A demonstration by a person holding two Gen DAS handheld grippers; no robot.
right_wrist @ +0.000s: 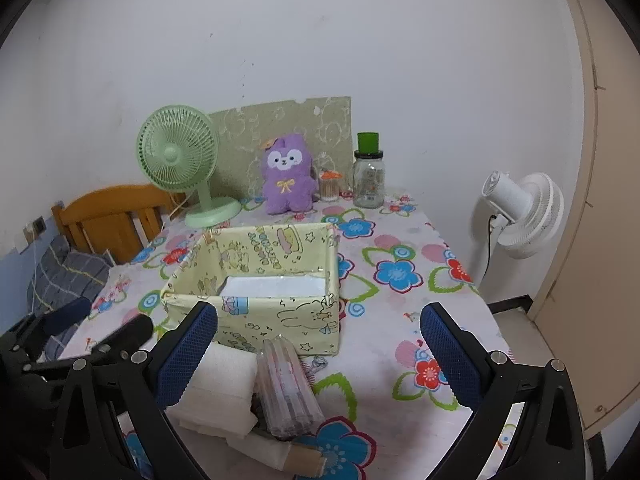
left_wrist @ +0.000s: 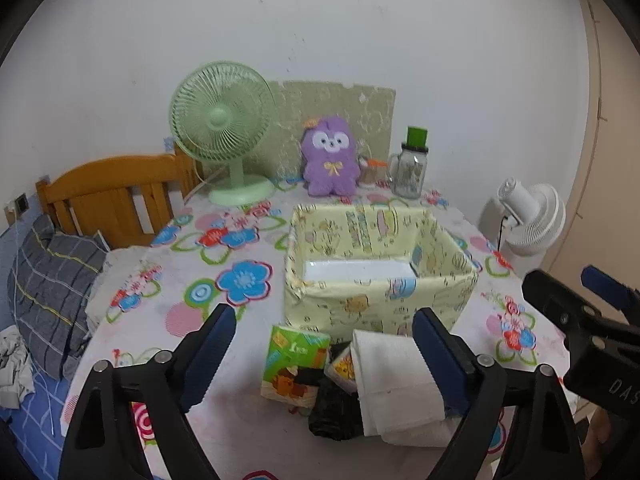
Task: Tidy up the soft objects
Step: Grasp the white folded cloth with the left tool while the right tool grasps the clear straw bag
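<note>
On the flowered tablecloth stands an open yellow cartoon-print box [left_wrist: 380, 300], with only a white bottom showing inside. In front of it lie a green tissue pack [left_wrist: 294, 364], a black rolled bundle [left_wrist: 332, 408], a small yellow packet [left_wrist: 342, 368] and a white folded cloth [left_wrist: 396, 380]. My left gripper [left_wrist: 324, 316] is open around this pile, its right finger against the cloth and its left finger apart from the pack. My right gripper [right_wrist: 320, 311] is open over the white cloth [right_wrist: 220, 384] and a clear plastic pack [right_wrist: 288, 388], gripping neither. A purple plush [right_wrist: 286, 176] sits upright at the back.
A green desk fan [left_wrist: 224, 128], a glass jar with a green lid [left_wrist: 410, 172] and a board stand along the wall. A white fan [right_wrist: 520, 216] stands off the table's right edge. A wooden headboard [left_wrist: 112, 196] and a grey pillow [left_wrist: 52, 296] lie left.
</note>
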